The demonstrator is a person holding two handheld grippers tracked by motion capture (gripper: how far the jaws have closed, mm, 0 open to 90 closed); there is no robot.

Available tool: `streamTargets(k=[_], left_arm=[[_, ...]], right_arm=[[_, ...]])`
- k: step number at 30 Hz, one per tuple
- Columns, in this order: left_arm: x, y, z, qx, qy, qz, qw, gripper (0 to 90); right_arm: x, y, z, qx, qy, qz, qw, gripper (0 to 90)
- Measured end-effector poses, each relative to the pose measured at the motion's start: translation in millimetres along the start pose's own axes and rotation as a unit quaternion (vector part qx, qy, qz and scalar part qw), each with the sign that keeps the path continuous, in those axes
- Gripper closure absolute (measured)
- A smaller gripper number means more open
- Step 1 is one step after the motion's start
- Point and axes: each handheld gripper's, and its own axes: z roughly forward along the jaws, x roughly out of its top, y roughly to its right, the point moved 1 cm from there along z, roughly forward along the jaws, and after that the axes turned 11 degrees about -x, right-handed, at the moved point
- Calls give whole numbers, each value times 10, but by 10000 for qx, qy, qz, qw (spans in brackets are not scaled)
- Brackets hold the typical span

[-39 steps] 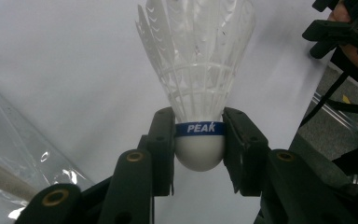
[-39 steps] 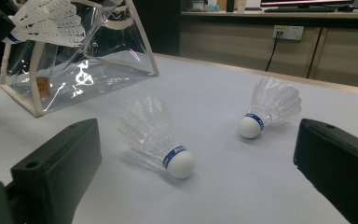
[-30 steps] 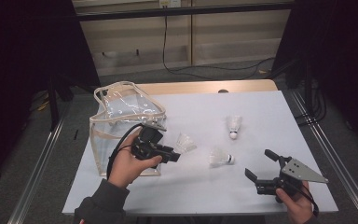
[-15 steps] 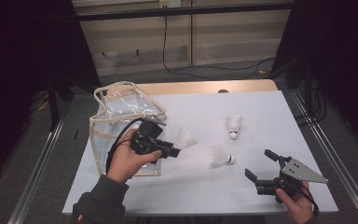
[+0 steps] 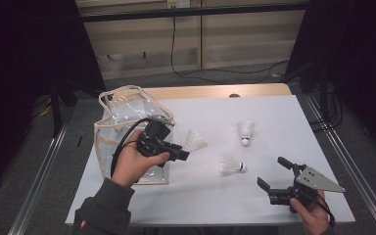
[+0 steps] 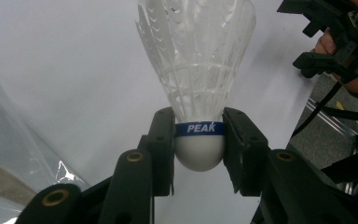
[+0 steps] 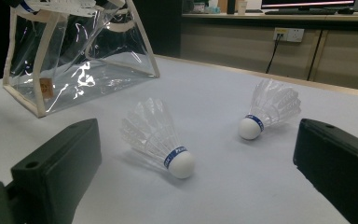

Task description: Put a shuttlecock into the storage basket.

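The white shuttlecock (image 6: 199, 88), feather-shaped plastic skirt and round cork with a blue band, sits pinched at its cork by the left gripper (image 5: 180, 152), now slightly nearer the clear vinyl bag (image 5: 127, 110) than before. The right gripper (image 5: 273, 174) waits well away, jaws spread.

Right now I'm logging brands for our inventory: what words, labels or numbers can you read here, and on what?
"PEAK": white on the blue band of the shuttlecock clamped in the left gripper.
"PEAK": on the blue band of the nearer lying shuttlecock.
Farther lying shuttlecock: blue band, print too small to read.
Orange tag on the clear bag: blurred, unreadable.
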Motion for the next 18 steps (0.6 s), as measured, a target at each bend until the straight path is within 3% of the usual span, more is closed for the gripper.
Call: streamTargets(k=[18], left_arm=[[118,-22,-130,-34,104,-83,9999,658]], right_arm=[[5,-10,-3,7,14,-20,10000,9]])
